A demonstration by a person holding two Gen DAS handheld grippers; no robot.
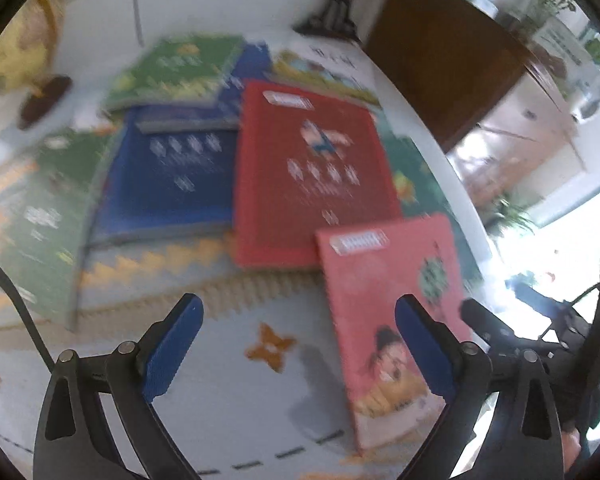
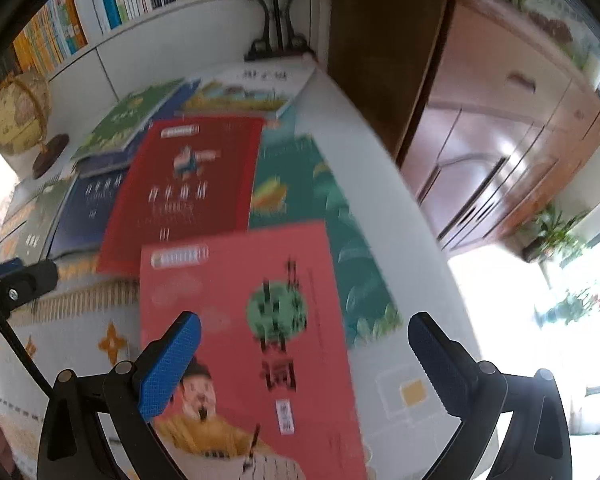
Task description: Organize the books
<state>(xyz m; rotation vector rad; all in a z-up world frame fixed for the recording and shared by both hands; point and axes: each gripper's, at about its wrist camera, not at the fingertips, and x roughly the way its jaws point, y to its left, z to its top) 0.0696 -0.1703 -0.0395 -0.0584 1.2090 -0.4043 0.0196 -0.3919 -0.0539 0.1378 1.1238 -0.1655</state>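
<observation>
Books lay scattered beyond the pink book [image 2: 236, 320]; thin, stiff and light, it likely wanted an edge grip. Both claws, left [image 1: 296, 344] and right [image 2: 304, 356], gaped empty.

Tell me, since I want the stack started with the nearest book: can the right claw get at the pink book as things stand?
Probably yes. The right claw is open just above the pink book, which lies on top at the near edge, only its far corner overlapping the red book. Nothing covers it.
</observation>
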